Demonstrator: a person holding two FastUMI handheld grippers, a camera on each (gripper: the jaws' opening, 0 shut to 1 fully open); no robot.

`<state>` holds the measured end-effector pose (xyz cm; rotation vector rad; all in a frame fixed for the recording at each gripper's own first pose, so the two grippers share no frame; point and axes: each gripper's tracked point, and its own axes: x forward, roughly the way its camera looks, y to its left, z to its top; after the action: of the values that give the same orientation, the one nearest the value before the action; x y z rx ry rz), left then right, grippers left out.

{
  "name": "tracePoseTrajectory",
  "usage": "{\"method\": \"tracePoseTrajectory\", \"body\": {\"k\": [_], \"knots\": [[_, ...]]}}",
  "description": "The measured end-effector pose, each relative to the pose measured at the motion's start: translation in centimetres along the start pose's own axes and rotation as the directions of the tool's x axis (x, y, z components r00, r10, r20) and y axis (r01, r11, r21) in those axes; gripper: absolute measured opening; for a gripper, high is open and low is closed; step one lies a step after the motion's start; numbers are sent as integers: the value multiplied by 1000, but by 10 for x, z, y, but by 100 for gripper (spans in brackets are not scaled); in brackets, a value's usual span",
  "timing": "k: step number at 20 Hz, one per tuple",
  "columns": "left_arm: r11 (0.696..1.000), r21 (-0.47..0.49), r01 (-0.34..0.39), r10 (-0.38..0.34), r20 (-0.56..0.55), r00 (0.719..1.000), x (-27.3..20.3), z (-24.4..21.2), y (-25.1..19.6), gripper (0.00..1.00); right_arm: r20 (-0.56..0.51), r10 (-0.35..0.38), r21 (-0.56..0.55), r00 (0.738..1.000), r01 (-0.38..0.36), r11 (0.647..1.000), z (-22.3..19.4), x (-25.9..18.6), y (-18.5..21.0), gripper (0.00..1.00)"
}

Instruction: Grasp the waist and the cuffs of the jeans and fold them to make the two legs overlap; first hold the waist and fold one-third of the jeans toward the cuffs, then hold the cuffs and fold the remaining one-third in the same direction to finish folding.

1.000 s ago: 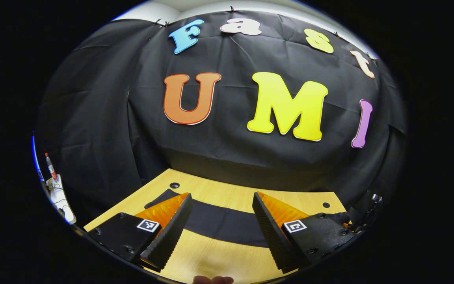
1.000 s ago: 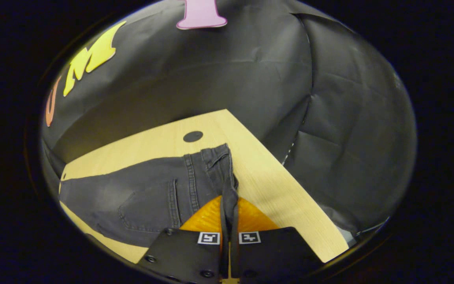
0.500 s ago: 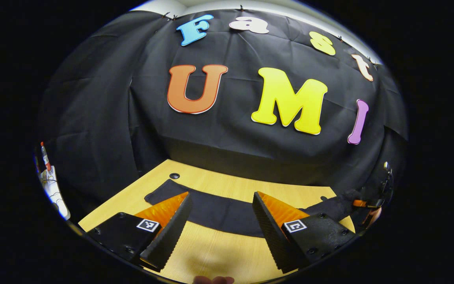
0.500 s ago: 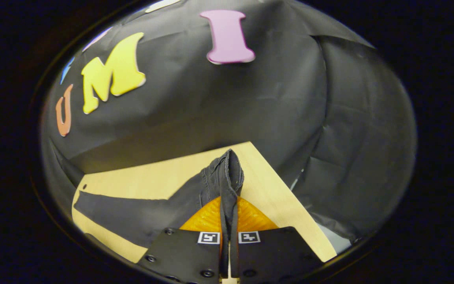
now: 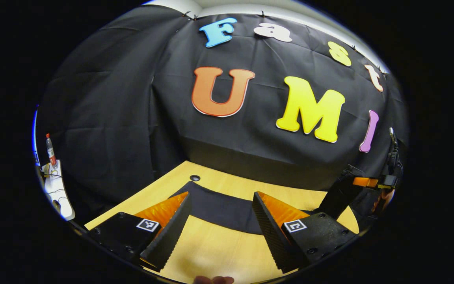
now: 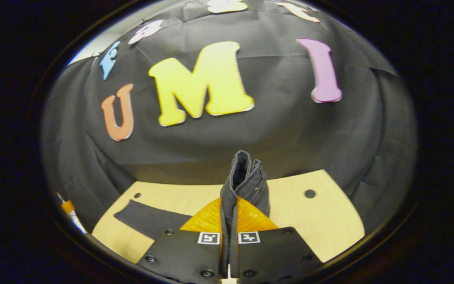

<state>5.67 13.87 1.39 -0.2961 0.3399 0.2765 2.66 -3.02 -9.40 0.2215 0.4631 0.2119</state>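
The right claw (image 6: pixel 229 221) has swung round, lifting the pinched waist (image 6: pixel 244 177) off the bench (image 6: pixel 329 225); the left claw (image 5: pixel 221 221) gapes empty, and denim may slip.

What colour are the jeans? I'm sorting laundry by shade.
Dark grey, nearly black; the jeans show best in the right gripper view.
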Motion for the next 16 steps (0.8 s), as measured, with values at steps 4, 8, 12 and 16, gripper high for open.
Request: {"method": "tracePoseTrajectory", "body": {"k": [4, 8, 12, 16], "knots": [[998, 25, -56, 56, -1, 998, -18, -1, 44, 99, -85, 101, -55, 991, -106, 993, -47, 46, 108, 0], [991, 26, -130, 131, -5, 991, -39, -1, 89, 99, -209, 125, -146, 970, -157, 977, -114, 91, 166, 2], [977, -6, -213, 212, -27, 977, -58, -13, 126, 99, -342, 86, -239, 936, -175, 955, -182, 126, 187, 7], [963, -32, -268, 267, -48, 963, -71, -16, 149, 99, -392, 25, -327, 920, -164, 931, -226, 146, 187, 2]]}}
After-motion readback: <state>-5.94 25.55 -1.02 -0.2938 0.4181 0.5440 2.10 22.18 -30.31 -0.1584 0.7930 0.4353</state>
